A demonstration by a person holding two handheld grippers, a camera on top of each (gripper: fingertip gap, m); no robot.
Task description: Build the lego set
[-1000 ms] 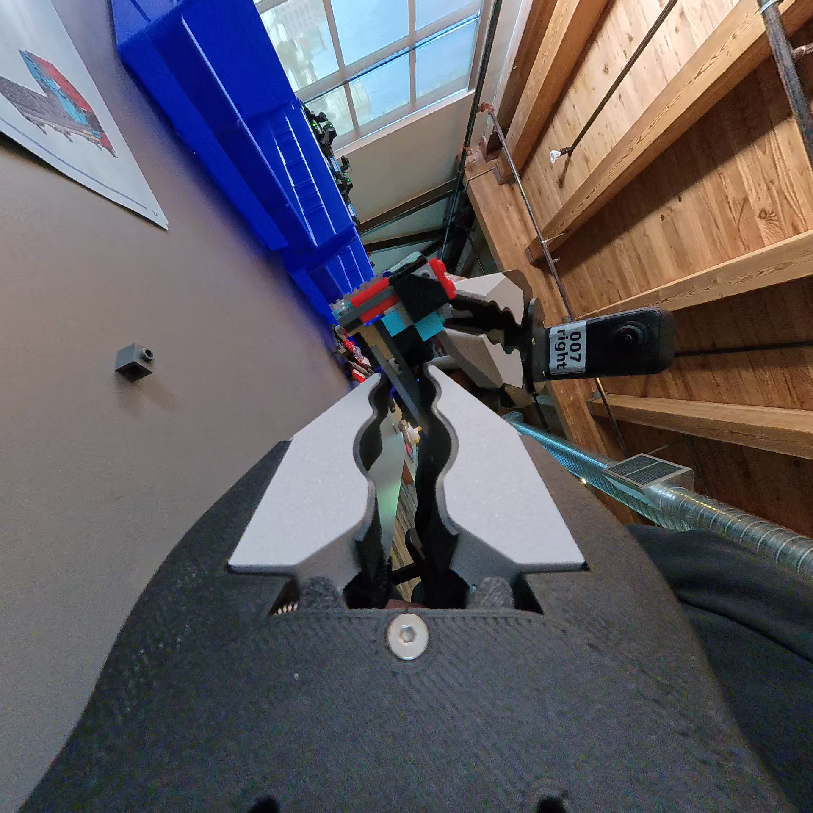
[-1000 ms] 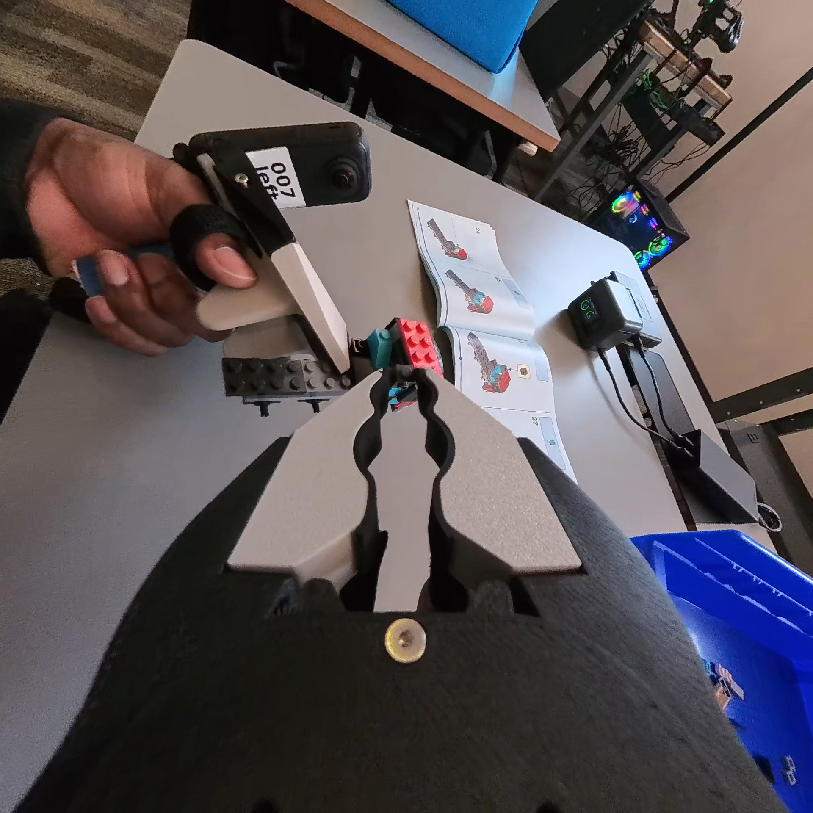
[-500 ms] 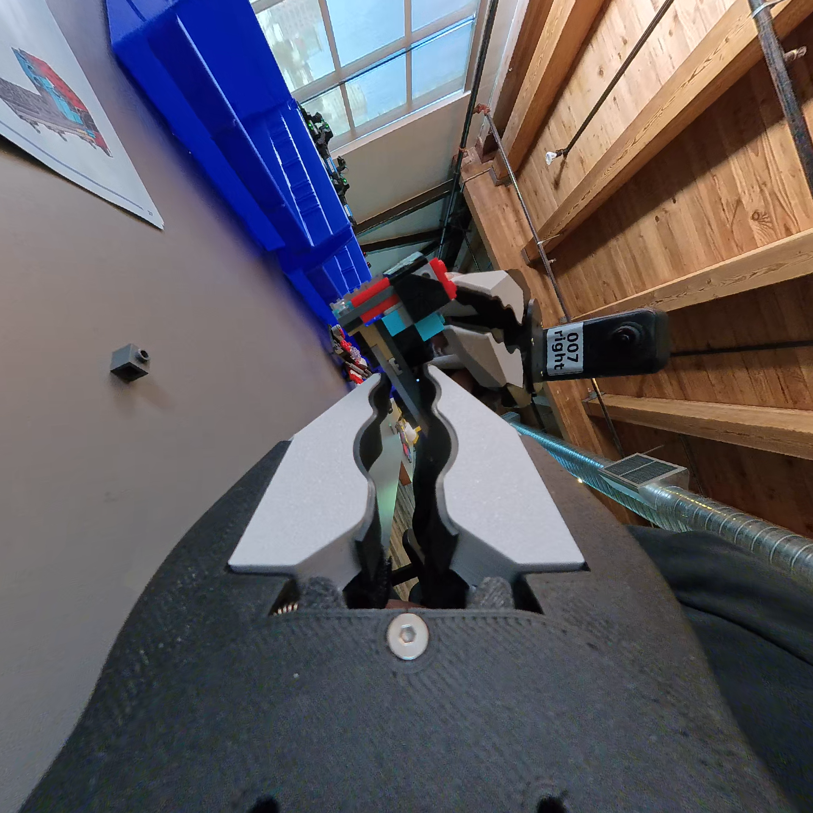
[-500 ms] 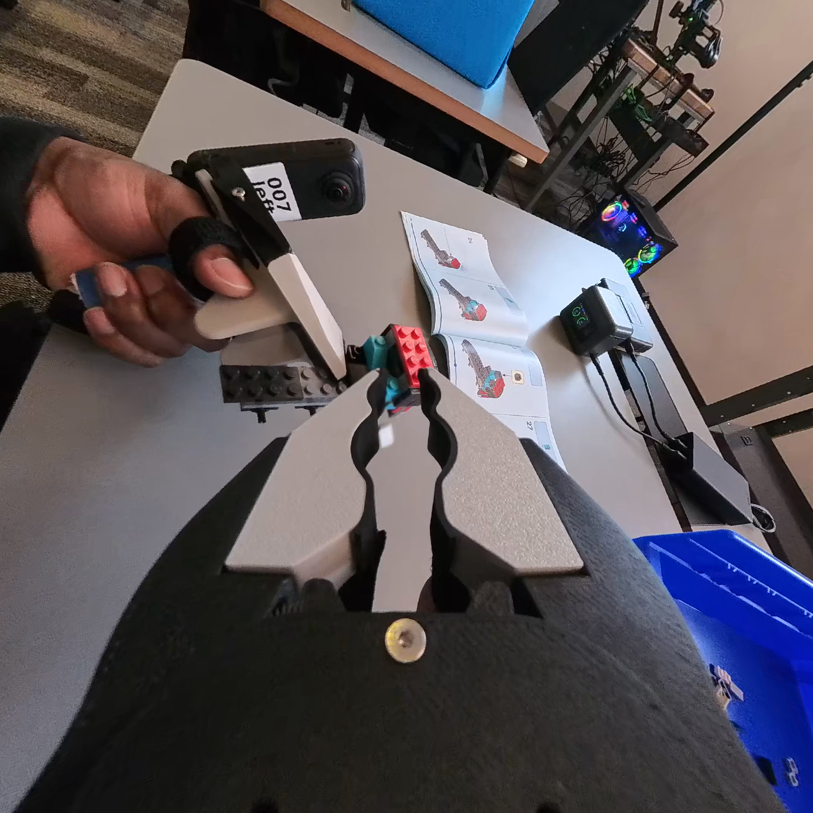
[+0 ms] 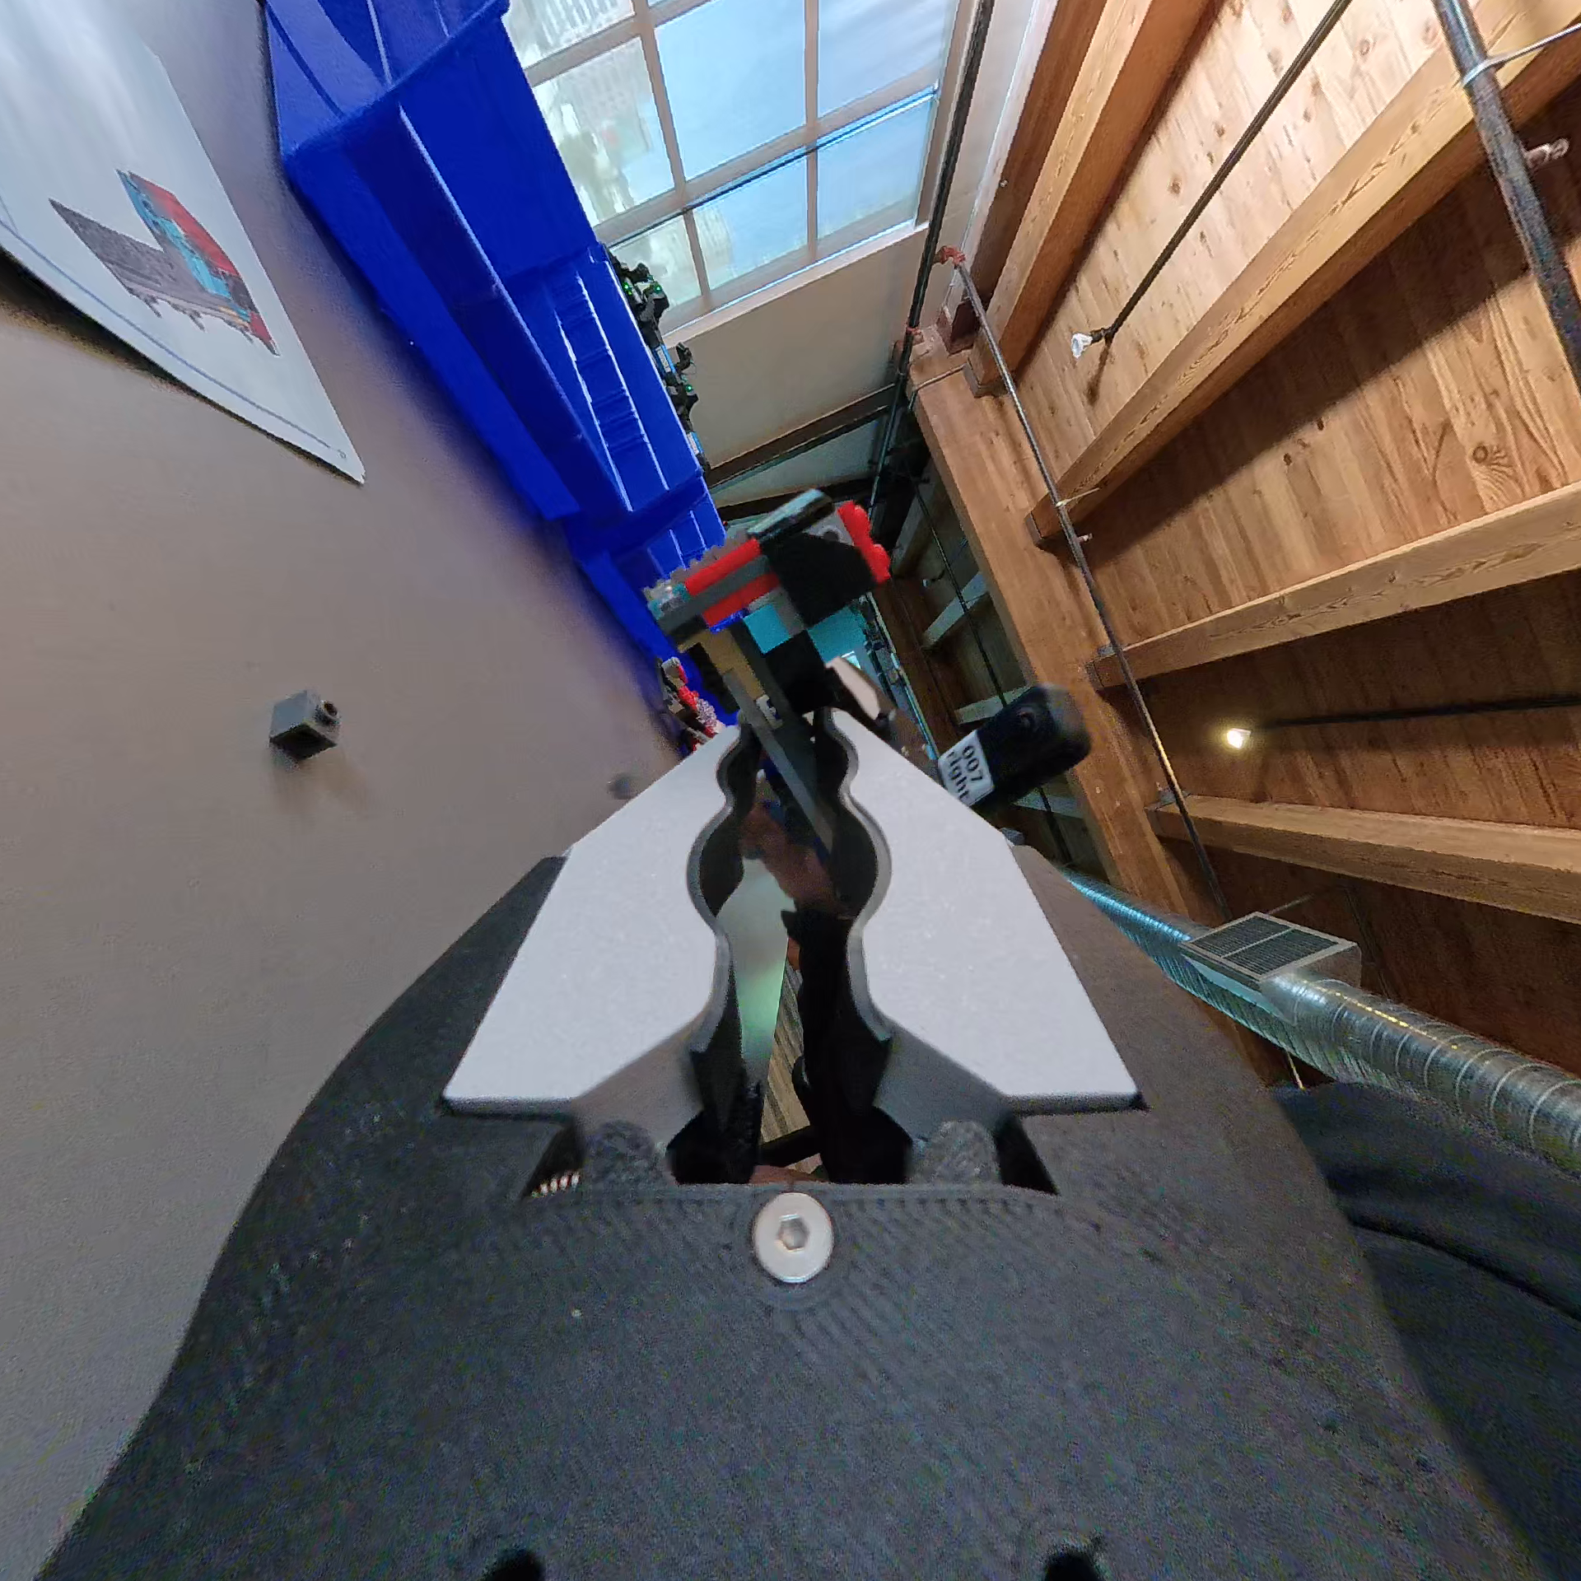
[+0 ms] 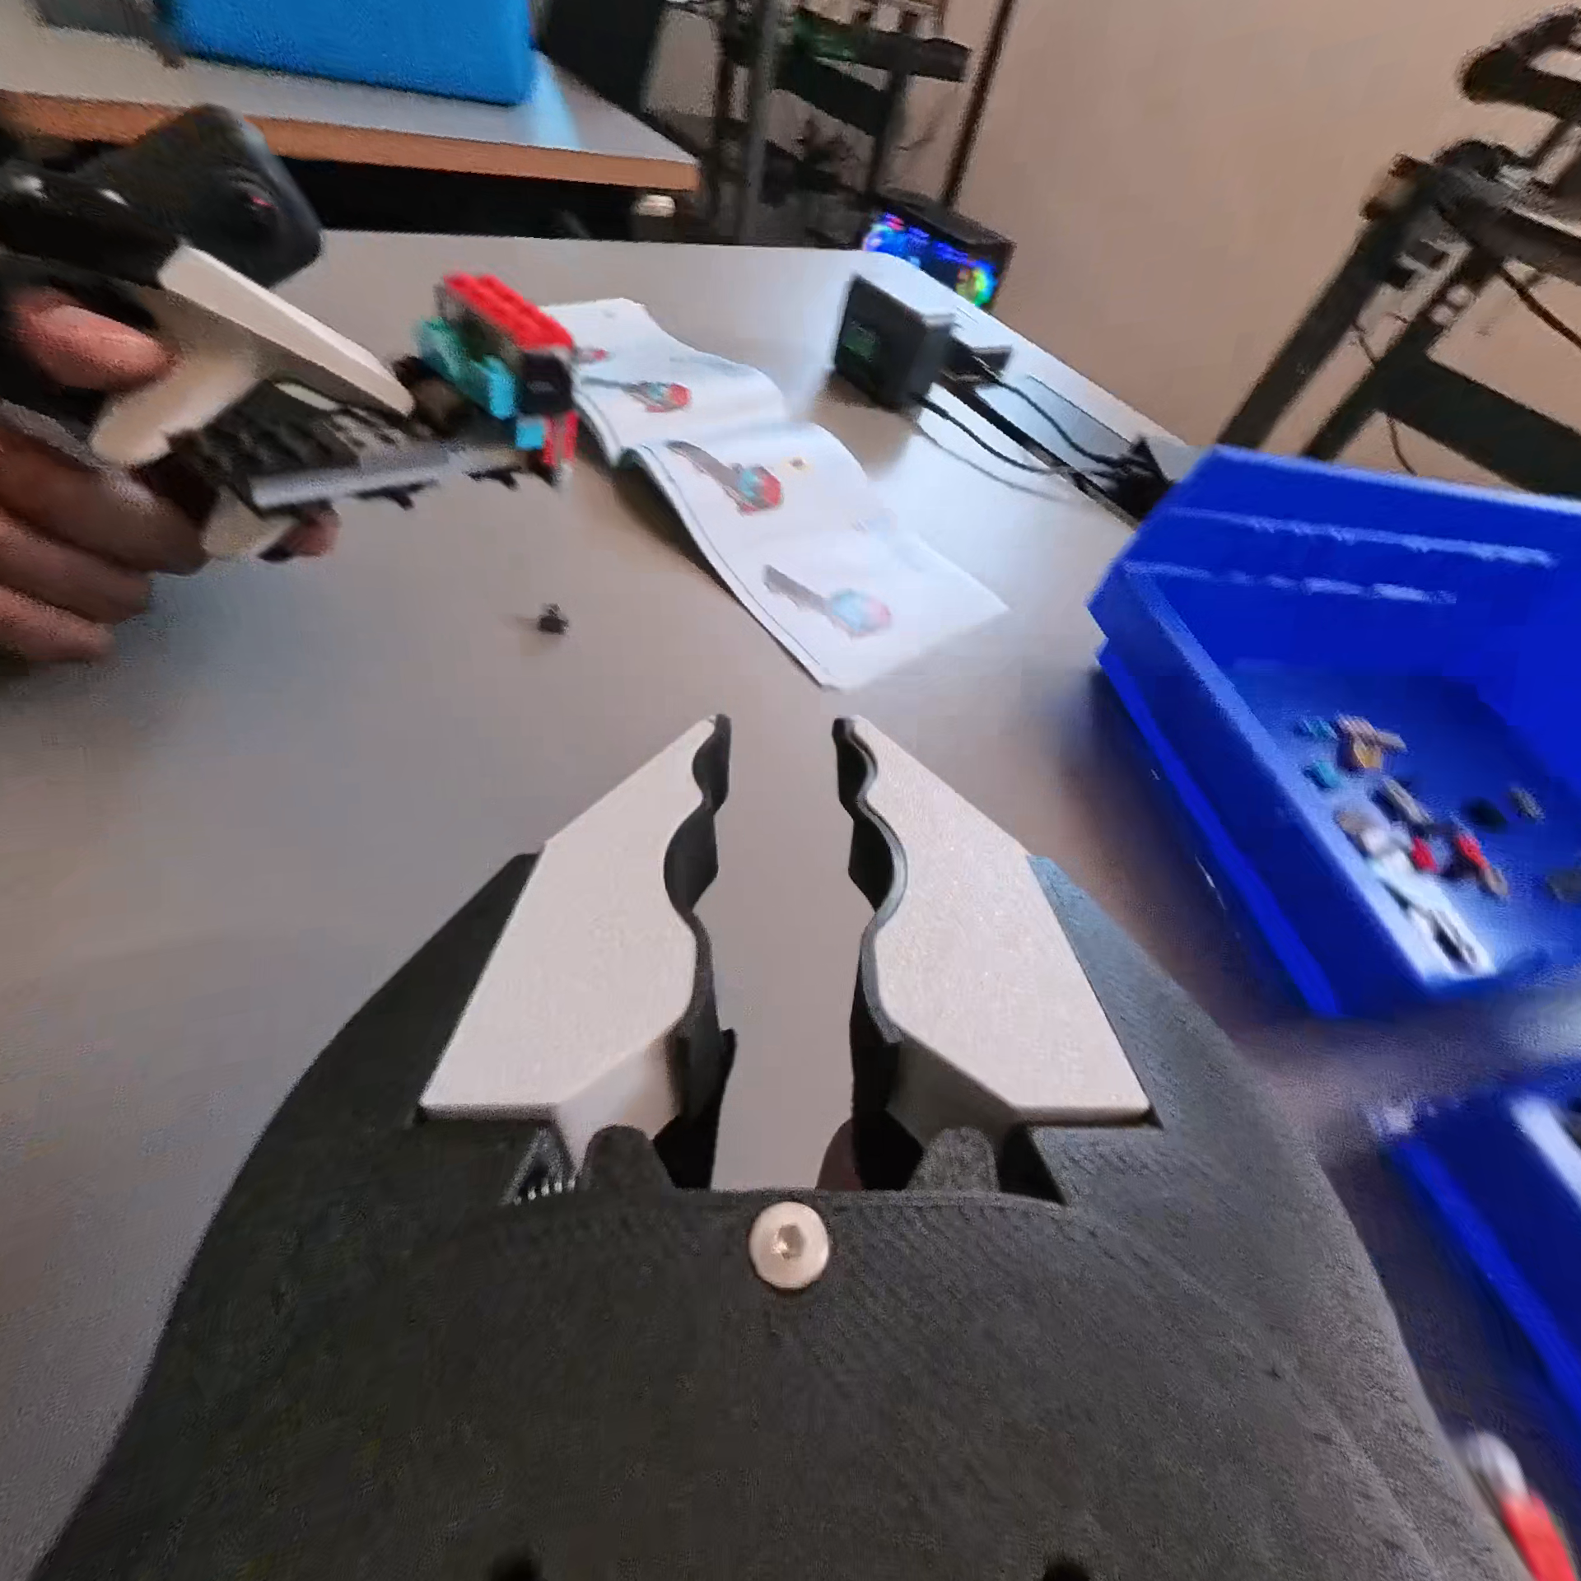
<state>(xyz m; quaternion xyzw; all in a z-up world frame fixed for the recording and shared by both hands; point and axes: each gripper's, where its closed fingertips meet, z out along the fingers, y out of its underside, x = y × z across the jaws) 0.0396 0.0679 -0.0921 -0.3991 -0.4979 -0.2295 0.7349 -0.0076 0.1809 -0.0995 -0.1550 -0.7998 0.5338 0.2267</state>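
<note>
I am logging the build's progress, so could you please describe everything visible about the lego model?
The lego model is a half-built plastic piece: a long dark grey studded base with a stack of red, teal and black bricks at one end. The left gripper clamps its base and holds it tilted above the table; nothing else touches it.

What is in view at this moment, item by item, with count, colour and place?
Lego model: one, black, red and teal, held above the table by the left gripper.
Loose piece: one, dark, on the table under the model.
Instruction booklet: one, white, open on the table.
Bins: two, blue, at the right; the farther holds small parts.
Box with cables: one, black, far table edge.
Table: one, grey.
Left gripper: jaws closed on the model.
Right gripper: jaws open, empty.
Hand: one, holding the left gripper.
</note>
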